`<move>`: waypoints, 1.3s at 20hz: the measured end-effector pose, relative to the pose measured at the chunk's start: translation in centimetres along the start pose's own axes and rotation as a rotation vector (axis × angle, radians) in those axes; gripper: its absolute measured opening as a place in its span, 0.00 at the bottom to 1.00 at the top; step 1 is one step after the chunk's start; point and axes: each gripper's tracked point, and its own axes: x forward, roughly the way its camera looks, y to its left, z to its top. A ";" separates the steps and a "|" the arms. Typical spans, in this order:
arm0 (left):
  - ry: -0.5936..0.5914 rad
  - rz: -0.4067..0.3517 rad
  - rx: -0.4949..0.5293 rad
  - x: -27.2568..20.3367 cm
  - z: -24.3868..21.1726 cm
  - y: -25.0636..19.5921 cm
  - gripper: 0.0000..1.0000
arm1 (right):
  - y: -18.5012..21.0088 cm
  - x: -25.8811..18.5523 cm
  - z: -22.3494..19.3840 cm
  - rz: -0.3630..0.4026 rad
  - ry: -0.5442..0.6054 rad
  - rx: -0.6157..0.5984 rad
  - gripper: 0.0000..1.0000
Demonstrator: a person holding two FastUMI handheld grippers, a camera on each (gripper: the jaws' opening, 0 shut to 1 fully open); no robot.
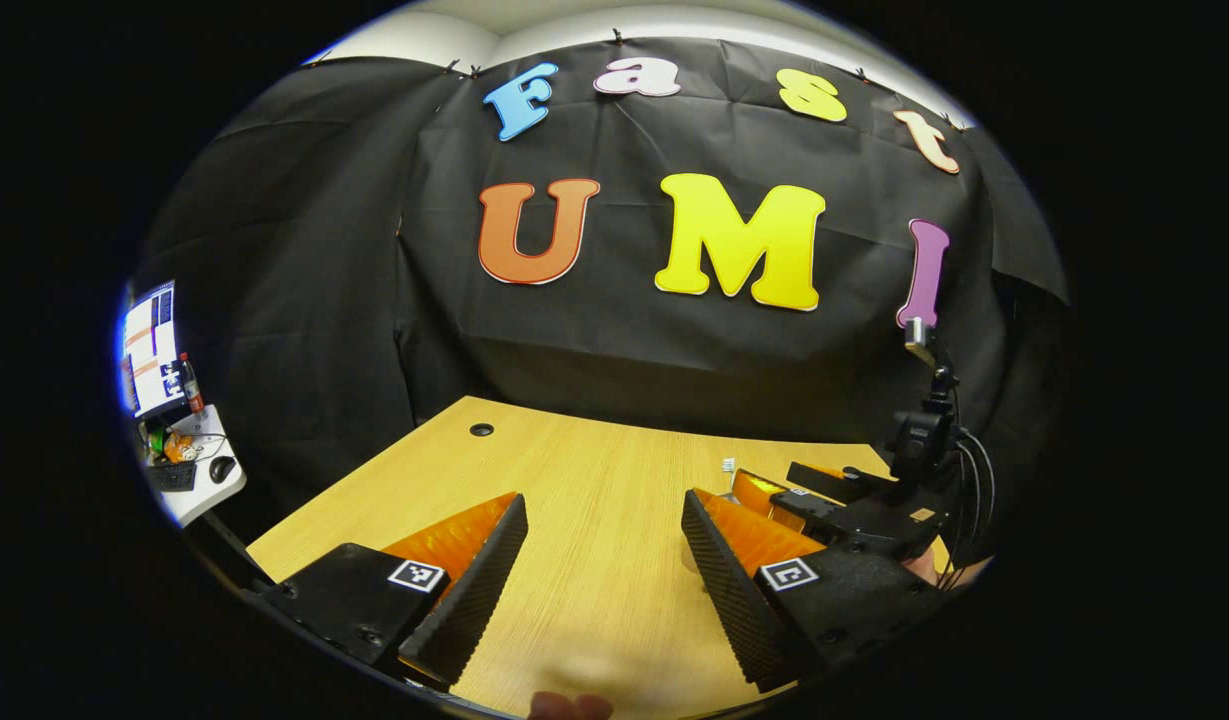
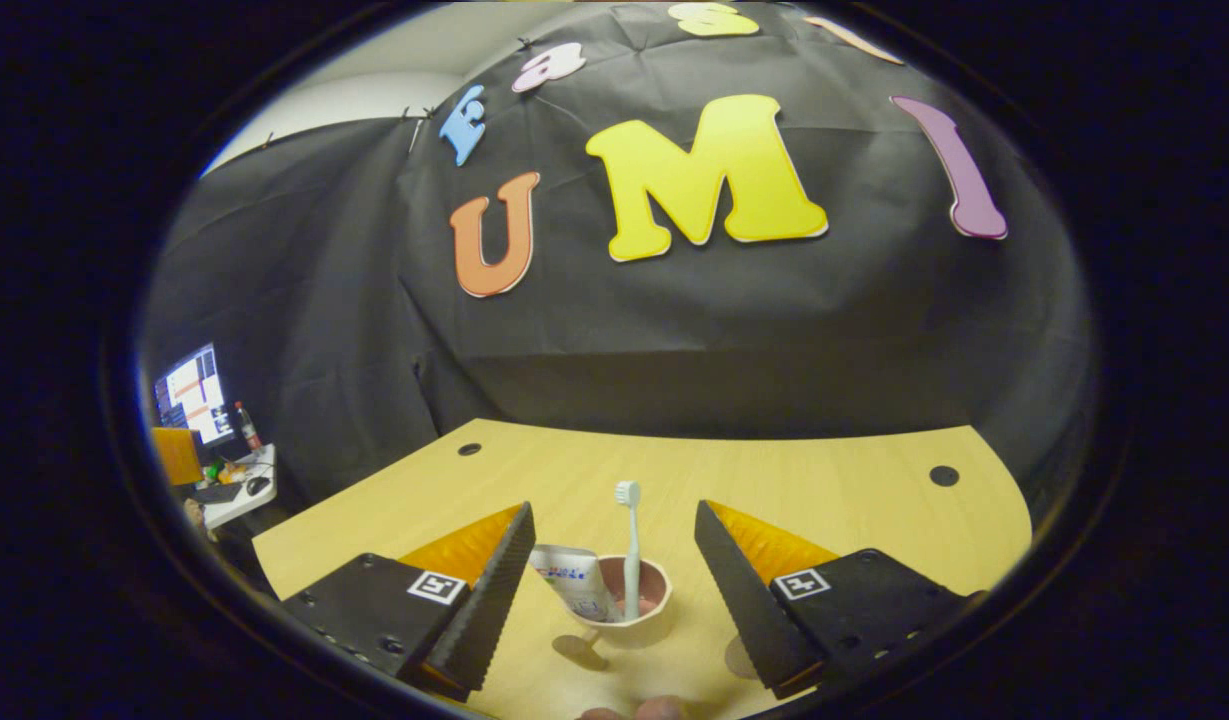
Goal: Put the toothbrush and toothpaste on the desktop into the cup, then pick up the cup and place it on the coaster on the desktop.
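Left gripper view
Desktop (image 1: pixel 594 520): lying pale and wood-grained, with a small round dark grommet hole (image 1: pixel 481 430) near the far left edge.
Left gripper (image 1: pixel 604 560): hovering over bare wood with jaws spread wide — holding nothing, touching nothing; ridged, wedge-shaped fingers (image 1: pixel 474 590) showing a sawtooth texture on their inner faces.
Right gripper (image 1: pixel 824 500): showing farther off at the right, boxy and matte, trailing cables; cannot tell how far open.
Side table (image 1: pixel 199 480): standing off to the left beyond the cloth wall, carrying a monitor (image 1: pixel 152 348), a bottle and a mouse.

Right gripper view
Right gripper (image 2: pixel 609 560): gaping wide, gripping nothing — fingers flanking the cup on either side, apart from it.
Cup (image 2: pixel 624 612): sitting on the desktop between the fingers, round, smooth and pinkish inside, with a pale rim.
Toothbrush (image 2: pixel 630 545): standing nearly upright in the cup, slim and white, bristle head on top.
Toothpaste (image 2: pixel 574 580): leaning in the cup toward the left, a flat white tube with printed lettering.
Coaster: cannot tell where.
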 end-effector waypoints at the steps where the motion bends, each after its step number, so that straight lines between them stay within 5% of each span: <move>1: 0.002 -0.016 -0.014 0.1 0.0 -0.5 0.99 | -0.4 -1.0 0.4 -0.011 -0.007 -0.010 0.96; 15: 0.164 -0.227 -0.029 0.7 -2.6 -9.7 0.99 | -7.2 -18.3 3.8 -0.164 -0.050 -0.045 0.96; 26: 0.613 -0.263 0.061 6.8 -10.3 -11.4 1.00 | -15.4 -24.1 3.2 -0.354 -0.058 0.042 0.96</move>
